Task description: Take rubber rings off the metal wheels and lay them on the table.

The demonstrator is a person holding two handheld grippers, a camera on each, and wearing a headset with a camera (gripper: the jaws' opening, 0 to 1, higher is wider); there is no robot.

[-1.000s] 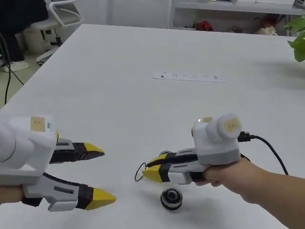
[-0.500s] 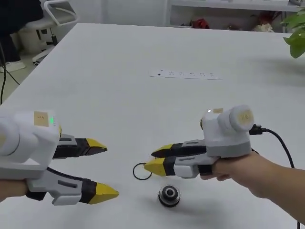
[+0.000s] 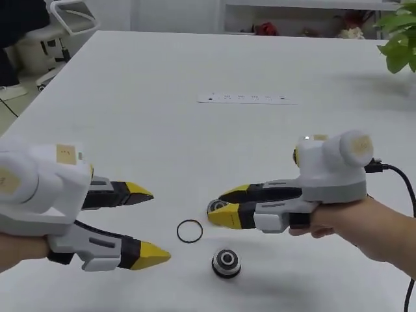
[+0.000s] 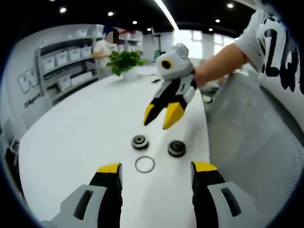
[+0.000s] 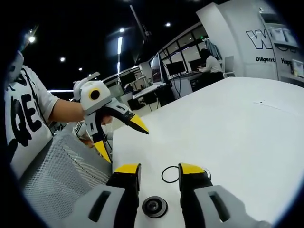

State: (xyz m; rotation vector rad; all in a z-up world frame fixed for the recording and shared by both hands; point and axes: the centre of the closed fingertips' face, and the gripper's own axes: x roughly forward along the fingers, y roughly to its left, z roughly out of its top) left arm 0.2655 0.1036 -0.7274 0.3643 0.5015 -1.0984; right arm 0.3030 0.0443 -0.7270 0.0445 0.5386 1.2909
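Left gripper (image 3: 148, 223): jaws spread wide, empty, held low over the table (image 3: 195, 143) with its tips pointing toward the right gripper. Right gripper (image 3: 221, 206): jaws parted by a narrow gap, nothing between them, tips facing the left gripper. One rubber ring (image 3: 189, 231) lies flat on the table between the two grippers, touching neither and free of any wheel. One metal wheel (image 3: 226, 262) stands just beside the ring, on the person's side. A second wheel (image 4: 140, 142) sits by the right gripper's tips, partly hidden behind them in the head view. A power strip (image 3: 247, 99) lies well apart, further up the table.
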